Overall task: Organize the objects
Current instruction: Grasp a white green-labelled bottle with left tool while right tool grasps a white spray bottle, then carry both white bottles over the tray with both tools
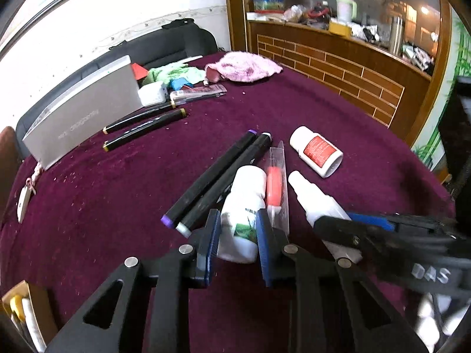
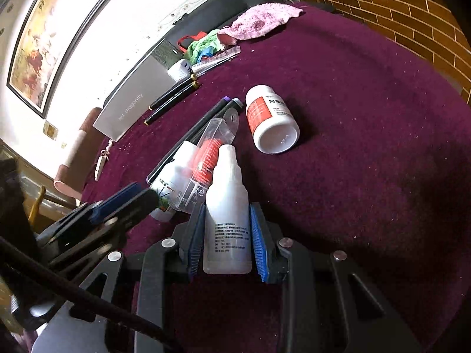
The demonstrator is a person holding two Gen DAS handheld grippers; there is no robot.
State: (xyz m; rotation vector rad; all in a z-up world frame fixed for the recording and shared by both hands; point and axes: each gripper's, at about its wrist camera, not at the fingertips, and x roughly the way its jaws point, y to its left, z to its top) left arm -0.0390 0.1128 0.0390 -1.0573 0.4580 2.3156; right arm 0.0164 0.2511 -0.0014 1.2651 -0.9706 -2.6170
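Left tongs clamped on green-label bottle, right tongs on dropper bottle, lower centre; lift straight, clearing the boxed red tube.

We judged the place to be a lived-in home, likely a dining or sitting room. At upper left of the right wrist view we noted a framed painting on a white wall. A round table under a plum cloth filled the centre. At upper right of the left wrist view stood a wooden counter crowded with household clutter, including a tumbler.
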